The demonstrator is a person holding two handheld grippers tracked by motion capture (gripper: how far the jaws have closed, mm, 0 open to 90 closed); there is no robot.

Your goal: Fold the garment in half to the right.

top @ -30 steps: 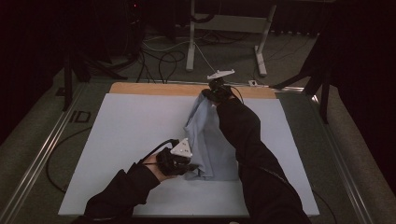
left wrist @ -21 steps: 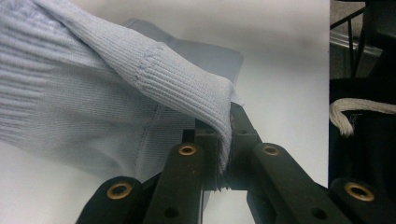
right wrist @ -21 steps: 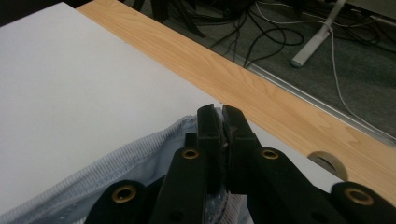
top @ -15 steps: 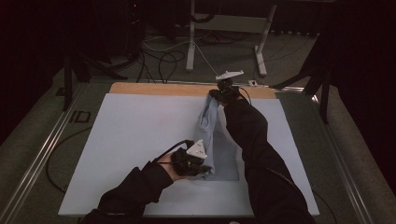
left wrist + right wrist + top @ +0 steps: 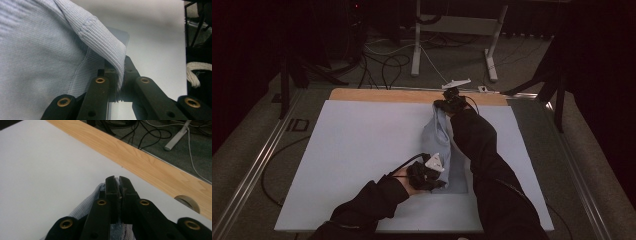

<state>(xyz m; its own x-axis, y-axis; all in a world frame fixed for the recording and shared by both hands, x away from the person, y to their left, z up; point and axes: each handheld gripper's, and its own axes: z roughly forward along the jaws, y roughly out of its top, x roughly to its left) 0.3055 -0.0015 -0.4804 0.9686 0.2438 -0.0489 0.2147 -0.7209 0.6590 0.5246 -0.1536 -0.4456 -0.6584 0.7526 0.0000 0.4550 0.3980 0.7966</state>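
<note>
Both grippers (image 5: 439,175) (image 5: 447,102) clamped on blue garment (image 5: 437,140).

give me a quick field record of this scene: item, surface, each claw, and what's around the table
item: light blue knit garment, folded into a long narrow strip
surface: white mat on a table with a wooden far edge
left claw: shut on the garment's ribbed hem at the near end
right claw: shut on the garment's far end, near the wooden edge
garment state: stretched between the two claws, far end lifted off the mat
surroundings: cables and a white stand on the floor beyond the table
</note>
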